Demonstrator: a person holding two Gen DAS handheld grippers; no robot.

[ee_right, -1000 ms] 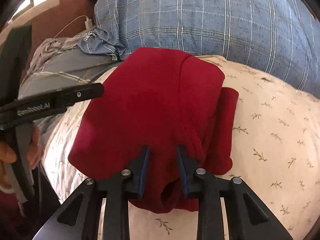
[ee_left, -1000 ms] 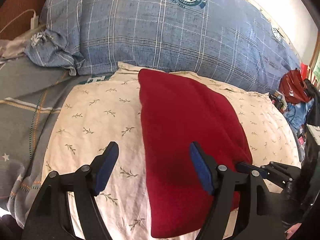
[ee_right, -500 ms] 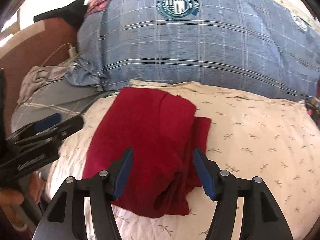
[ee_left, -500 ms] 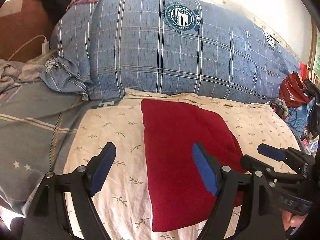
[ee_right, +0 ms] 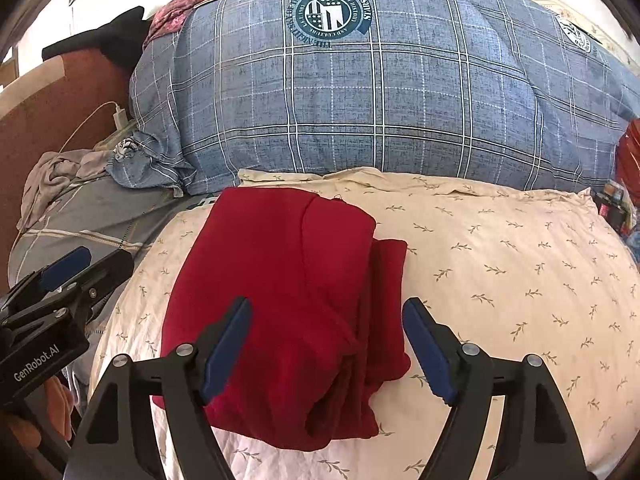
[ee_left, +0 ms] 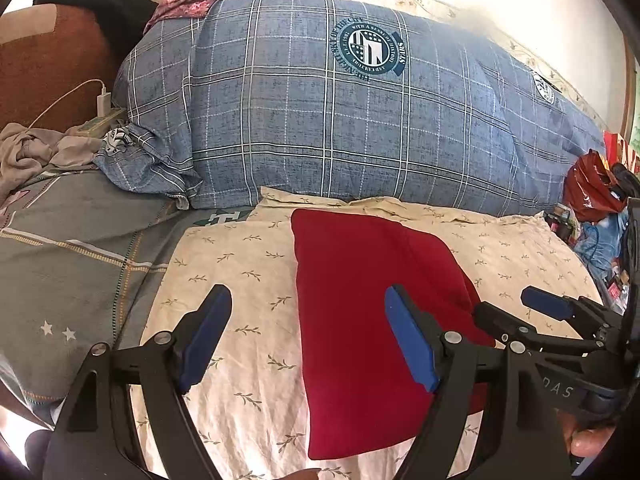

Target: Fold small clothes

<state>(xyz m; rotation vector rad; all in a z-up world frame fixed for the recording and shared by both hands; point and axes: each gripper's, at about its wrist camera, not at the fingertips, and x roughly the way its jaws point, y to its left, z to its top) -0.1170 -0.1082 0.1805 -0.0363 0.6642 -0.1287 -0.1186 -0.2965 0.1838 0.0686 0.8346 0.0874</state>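
Note:
A folded red garment (ee_left: pixel 360 304) (ee_right: pixel 280 292) lies flat on a cream leaf-print pillow (ee_left: pixel 240 280) (ee_right: pixel 500 260). My left gripper (ee_left: pixel 308 320) hovers over the garment's left edge, open, with nothing pinched between its blue pads. My right gripper (ee_right: pixel 326 328) hangs above the near right part of the garment; its jaws are opening and the pads stand clear of the cloth. Each gripper shows in the other's view: the right gripper (ee_left: pixel 548 320) at the right edge, the left gripper (ee_right: pixel 68 276) at the left edge.
A big blue plaid duvet (ee_left: pixel 340 120) (ee_right: pixel 360 92) is piled behind the pillow. A grey bedsheet (ee_left: pixel 72 240) lies to the left, with a charger and cable (ee_left: pixel 102 104) and crumpled cloth (ee_left: pixel 28 152). A red bag (ee_left: pixel 592 188) and clutter sit at the right.
The right gripper let go of the garment's near edge, spread its jaws and rose. The left gripper also lifted and tilted up, so more of the duvet shows. The garment stays folded.

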